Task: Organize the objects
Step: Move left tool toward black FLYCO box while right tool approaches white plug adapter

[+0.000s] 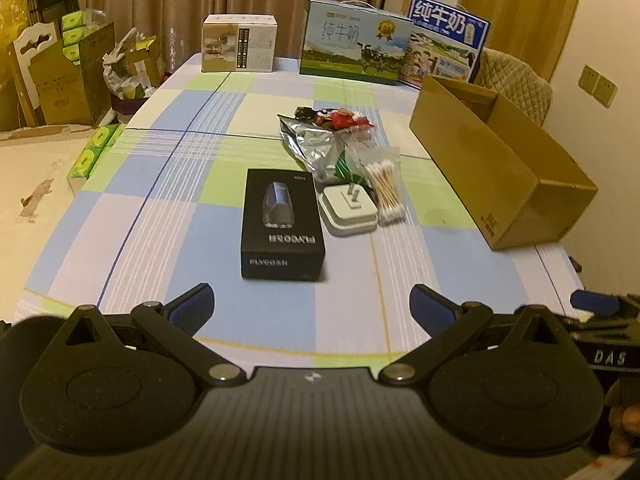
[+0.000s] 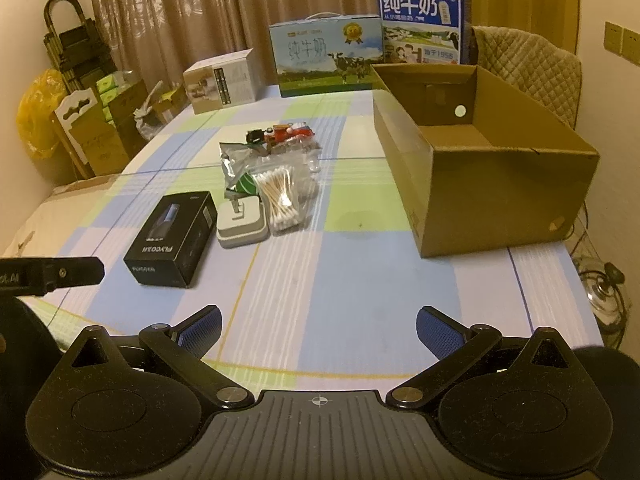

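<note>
Hovering low over the near edge of the table (image 1: pixel 160 216), the left tongs (image 1: pixel 312 304) and right tongs (image 2: pixel 319 326) both gape wide, holding nothing. Ahead lies the black box (image 1: pixel 283 224), beside the white charger (image 1: pixel 349 210); the cardboard box (image 2: pixel 492 184) stands right.

Bare cloth (image 2: pixel 340 280) nr front, black box (image 2: pixel 172 238) left, carton (image 2: pixel 500 184) right
</note>
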The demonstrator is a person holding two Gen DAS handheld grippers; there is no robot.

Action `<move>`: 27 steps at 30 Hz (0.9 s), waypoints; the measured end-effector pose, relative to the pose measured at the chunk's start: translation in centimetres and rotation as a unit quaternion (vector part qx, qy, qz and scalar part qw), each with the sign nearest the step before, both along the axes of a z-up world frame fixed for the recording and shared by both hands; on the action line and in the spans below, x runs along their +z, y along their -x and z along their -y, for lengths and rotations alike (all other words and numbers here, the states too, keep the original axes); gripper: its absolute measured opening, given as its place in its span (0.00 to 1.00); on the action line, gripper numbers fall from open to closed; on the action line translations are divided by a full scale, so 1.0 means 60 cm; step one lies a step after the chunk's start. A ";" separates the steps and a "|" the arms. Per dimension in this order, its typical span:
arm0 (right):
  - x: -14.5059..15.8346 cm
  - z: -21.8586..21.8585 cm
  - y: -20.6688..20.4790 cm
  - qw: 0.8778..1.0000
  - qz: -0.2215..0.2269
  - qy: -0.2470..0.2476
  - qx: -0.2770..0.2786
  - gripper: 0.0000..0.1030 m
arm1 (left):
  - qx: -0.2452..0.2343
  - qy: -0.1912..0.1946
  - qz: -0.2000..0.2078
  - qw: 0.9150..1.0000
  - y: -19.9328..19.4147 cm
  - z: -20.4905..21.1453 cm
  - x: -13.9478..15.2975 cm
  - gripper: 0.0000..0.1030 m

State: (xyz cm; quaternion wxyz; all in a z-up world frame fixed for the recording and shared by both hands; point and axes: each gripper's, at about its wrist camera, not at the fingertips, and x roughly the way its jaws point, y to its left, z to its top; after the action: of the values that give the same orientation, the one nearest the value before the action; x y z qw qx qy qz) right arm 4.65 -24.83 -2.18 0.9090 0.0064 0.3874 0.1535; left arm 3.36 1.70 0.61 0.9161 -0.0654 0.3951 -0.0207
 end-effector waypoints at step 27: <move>-0.090 -0.071 -0.162 0.998 -0.015 -0.001 0.061 0.98 | -0.046 -0.053 -0.073 0.995 -0.269 -0.017 -0.124 0.90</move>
State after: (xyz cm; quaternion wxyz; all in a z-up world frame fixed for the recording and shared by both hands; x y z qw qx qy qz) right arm 14.36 -20.60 -7.55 0.8921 -0.0138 0.4006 0.2088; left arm 19.49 2.74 -6.80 0.8848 0.0006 0.4645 -0.0373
